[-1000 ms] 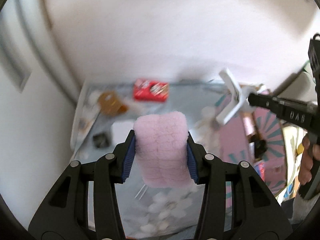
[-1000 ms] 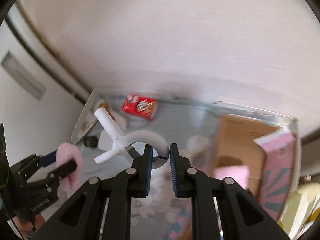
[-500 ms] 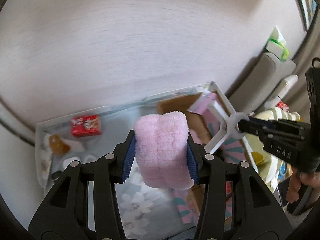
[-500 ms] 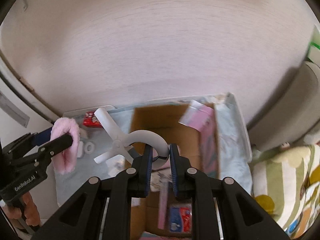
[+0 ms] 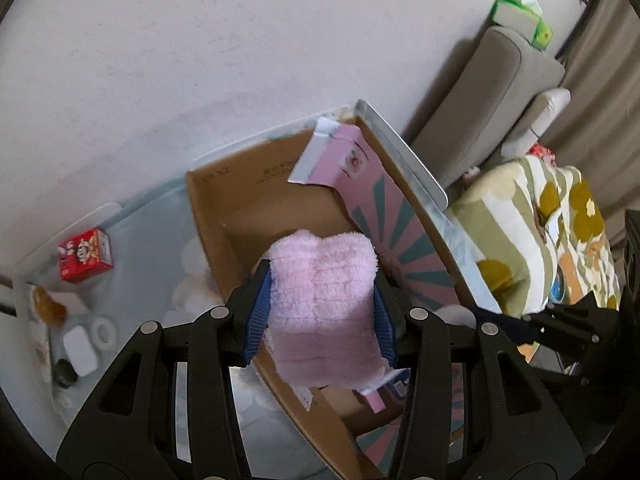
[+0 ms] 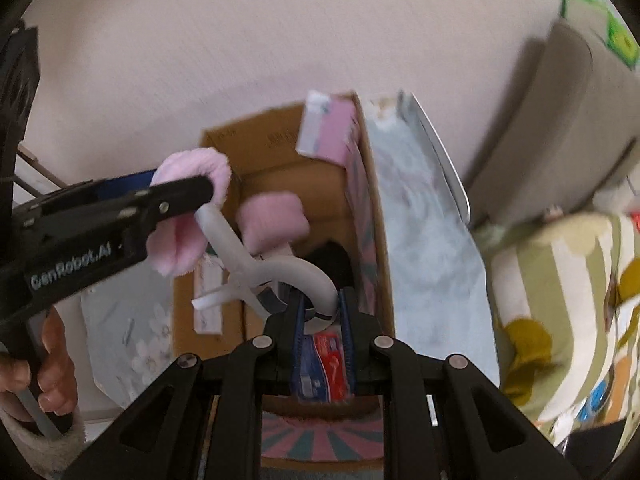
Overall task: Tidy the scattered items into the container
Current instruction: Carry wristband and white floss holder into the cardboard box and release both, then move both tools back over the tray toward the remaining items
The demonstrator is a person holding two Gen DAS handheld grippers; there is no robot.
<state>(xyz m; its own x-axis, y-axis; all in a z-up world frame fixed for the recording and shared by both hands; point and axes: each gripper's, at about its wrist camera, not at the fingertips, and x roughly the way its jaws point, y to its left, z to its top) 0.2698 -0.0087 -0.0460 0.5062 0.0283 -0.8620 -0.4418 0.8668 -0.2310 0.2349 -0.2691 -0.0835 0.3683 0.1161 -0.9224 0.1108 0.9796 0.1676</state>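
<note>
My left gripper (image 5: 322, 312) is shut on a fluffy pink cloth (image 5: 322, 304), held above the left wall of the open cardboard box (image 5: 212, 216). In the right wrist view that same pink cloth (image 6: 188, 216) shows in the left gripper (image 6: 180, 192) at the left. My right gripper (image 6: 322, 308) is shut on the ring end of a white plastic clip (image 6: 256, 260), which hangs over the cardboard box (image 6: 280, 152). Inside the box lie another pink fluffy piece (image 6: 272, 220) and a red and blue packet (image 6: 326, 364).
A red snack box (image 5: 84, 256), a brown toy (image 5: 48, 300) and small white items (image 5: 80, 350) lie on the pale floral mat (image 5: 152, 236) left of the box. A floral cushion (image 5: 548, 232) and a grey chair (image 5: 492, 96) stand to the right. A hand (image 6: 36, 376) holds the left gripper.
Both grippers swung right from the scattered items to above the cardboard box, each keeping hold of its item. The box interior now fills the middle of both views.
</note>
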